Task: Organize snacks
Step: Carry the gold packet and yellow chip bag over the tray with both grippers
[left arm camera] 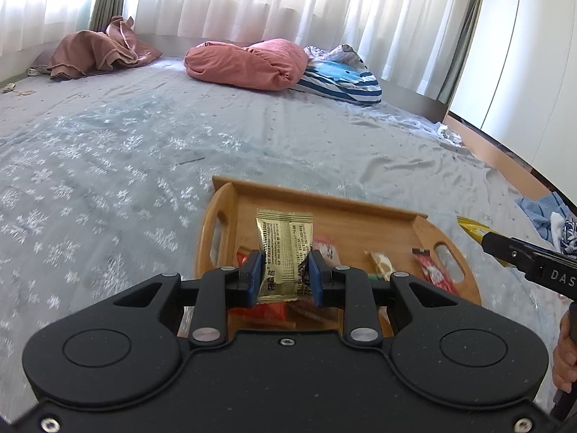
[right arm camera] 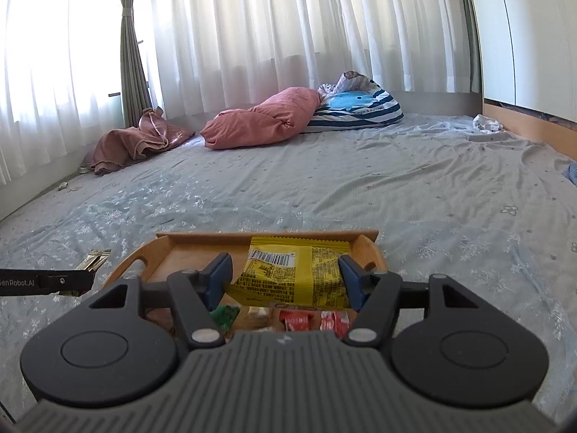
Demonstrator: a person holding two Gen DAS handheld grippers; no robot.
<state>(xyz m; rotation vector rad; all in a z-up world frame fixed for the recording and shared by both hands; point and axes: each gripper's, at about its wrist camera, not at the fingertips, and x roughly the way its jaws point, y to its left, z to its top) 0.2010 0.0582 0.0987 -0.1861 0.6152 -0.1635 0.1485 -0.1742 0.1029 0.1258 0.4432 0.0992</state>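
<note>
My left gripper [left arm camera: 284,274], black with blue pads, shows a gold packet [left arm camera: 285,252] printed with dark text. My right gripper [right arm camera: 285,281], grey-ribbed and black, shows a yellow packet [right arm camera: 295,274] with a white barcode patch. The tray [left arm camera: 360,216] is honey-brown wood. The bedsheet [left arm camera: 126,166] is pale grey-blue with white snowflakes. One pillow [left arm camera: 249,63] is salmon pink, another [left arm camera: 342,79] is navy-and-white striped with a light blue patch. The curtains [right arm camera: 270,29] are sheer white.

Left gripper [left arm camera: 283,274]: matte black speckled housing, two round caps, silver pivot pins, blue finger pads [left arm camera: 254,275]. Right gripper [right arm camera: 283,278]: ribbed grey centre plate, black linkages, blue pads [right arm camera: 217,278]. White lettering on both arms' sides, partly cut off.
</note>
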